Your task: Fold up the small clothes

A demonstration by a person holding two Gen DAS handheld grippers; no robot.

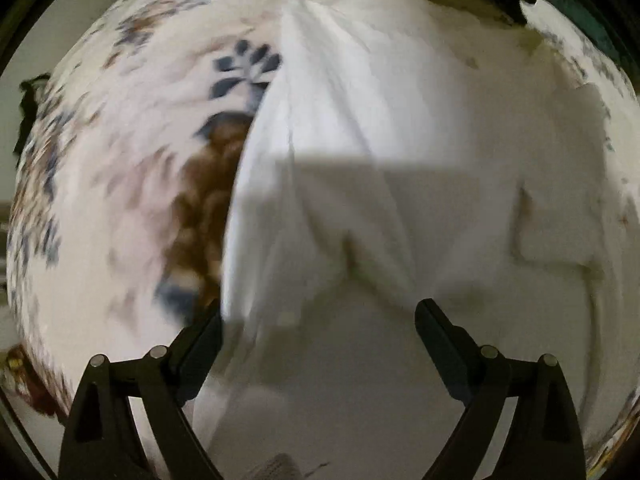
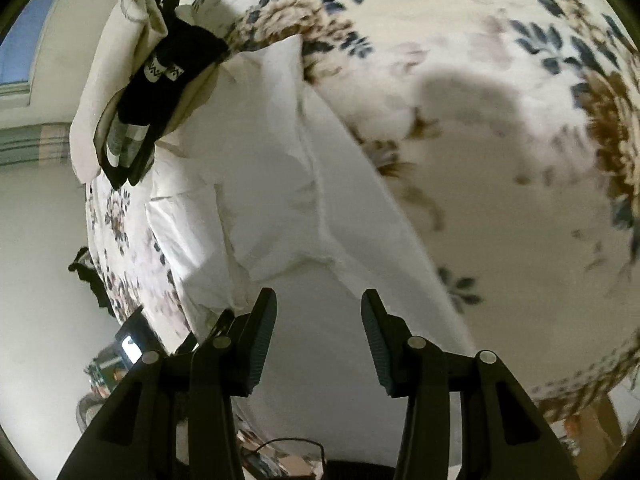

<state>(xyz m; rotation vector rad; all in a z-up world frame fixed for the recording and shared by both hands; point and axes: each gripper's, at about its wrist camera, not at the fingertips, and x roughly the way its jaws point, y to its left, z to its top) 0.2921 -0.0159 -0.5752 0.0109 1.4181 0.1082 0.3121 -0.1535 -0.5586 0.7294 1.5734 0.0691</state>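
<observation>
A white garment [image 1: 392,200] lies spread on a floral bedspread [image 1: 120,160]; it looks like small white trousers with seams and a pocket. It also shows in the right wrist view [image 2: 288,208]. My left gripper [image 1: 320,320] is open and empty, its fingers wide apart just above the garment's near part. My right gripper [image 2: 319,308] is open and empty, hovering over the garment's near end. The left wrist view is blurred.
A folded cream cloth [image 2: 104,92] with black patterned socks [image 2: 160,80] on it lies at the far left of the bedspread [image 2: 500,140]. A dark item [image 2: 86,272] hangs at the bed's left edge. Clutter and a cable [image 2: 288,446] lie on the floor below.
</observation>
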